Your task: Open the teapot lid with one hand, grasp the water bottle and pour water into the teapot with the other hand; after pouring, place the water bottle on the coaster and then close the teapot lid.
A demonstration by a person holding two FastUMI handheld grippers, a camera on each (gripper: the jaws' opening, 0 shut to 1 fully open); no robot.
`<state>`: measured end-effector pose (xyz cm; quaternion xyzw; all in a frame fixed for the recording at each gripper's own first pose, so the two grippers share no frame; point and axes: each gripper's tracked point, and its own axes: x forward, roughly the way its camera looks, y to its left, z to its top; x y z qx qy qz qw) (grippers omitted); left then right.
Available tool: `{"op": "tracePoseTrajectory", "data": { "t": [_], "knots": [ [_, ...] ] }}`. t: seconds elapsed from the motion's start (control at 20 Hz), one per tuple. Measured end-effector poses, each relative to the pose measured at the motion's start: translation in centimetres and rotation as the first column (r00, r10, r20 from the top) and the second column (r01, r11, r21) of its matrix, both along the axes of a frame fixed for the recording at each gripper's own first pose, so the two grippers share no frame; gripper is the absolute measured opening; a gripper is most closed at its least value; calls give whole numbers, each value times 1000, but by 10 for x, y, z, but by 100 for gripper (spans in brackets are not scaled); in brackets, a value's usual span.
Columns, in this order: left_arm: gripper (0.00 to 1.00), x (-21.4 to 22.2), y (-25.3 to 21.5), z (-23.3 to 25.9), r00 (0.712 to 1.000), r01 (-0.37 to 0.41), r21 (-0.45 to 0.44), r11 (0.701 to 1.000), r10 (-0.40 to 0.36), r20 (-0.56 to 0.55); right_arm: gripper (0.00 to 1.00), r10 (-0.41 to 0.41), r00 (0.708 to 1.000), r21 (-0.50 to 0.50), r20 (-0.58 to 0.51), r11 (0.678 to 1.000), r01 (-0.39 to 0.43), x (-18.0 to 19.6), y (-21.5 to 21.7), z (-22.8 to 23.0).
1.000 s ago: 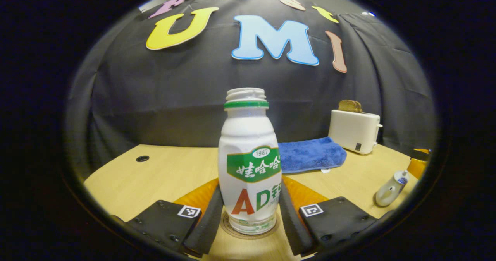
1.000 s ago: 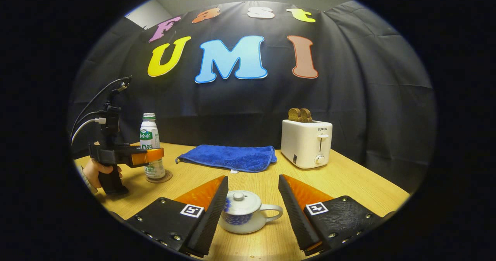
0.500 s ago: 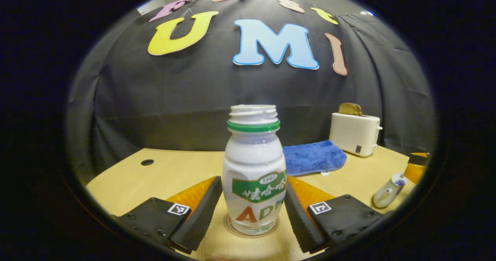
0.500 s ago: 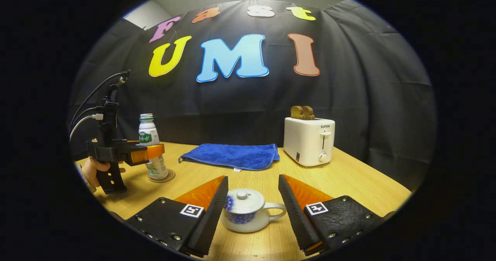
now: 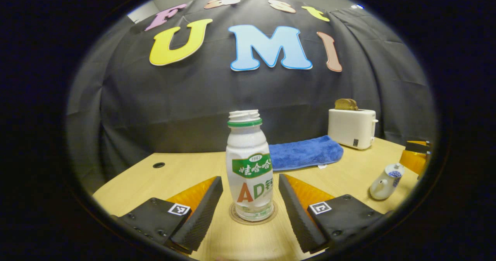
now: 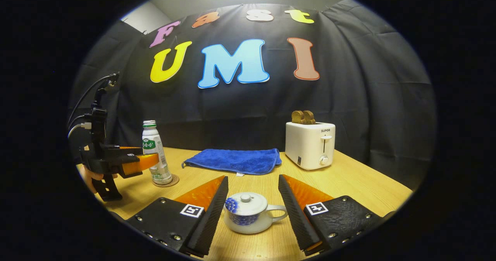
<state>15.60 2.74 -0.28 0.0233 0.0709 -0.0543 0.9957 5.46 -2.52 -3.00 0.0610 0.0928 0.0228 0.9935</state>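
The bottle (image 5: 249, 164) stands upright on the coaster (image 5: 252, 217) on the worktop (image 5: 186, 172), between the left gripper's (image 5: 250, 210) open jaws, touching neither. The right gripper (image 6: 252, 210) is spread wide around the teapot (image 6: 248, 216), whose lid (image 6: 245, 202) is on.

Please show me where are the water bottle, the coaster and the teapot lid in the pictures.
water bottle (image 5: 250, 168): left gripper view, on the green label band.
coaster (image 5: 234, 218): left gripper view, on the rim left of the bottle's base.
teapot lid (image 6: 245, 202): right gripper view, on the dome just below the knob.
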Motion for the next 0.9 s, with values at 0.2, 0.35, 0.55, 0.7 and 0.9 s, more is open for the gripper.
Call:
{"op": "tracePoseTrajectory", "data": {
  "t": [0.2,0.35,0.55,0.7,0.9],
  "knots": [
    [99,-29,-3,7,1000,-9,-7,1000,9,28,81,-18,998,-12,53,1000,18,-5,3,12],
    [99,-52,-10,15,998,-8,-26,1000,9,60,81,-51,994,-13,91,999,53,-13,4,21],
    [99,-85,-23,24,994,-14,-2,1000,14,111,81,-23,996,-3,91,1000,23,-30,24,20],
    [99,-111,-38,25,991,-1,-15,1000,3,131,81,-8,997,1,75,1000,8,-45,34,16],
    [99,-133,-51,22,990,4,-42,999,1,138,81,10,999,1,50,1000,-10,-60,42,7]
  ]
}}
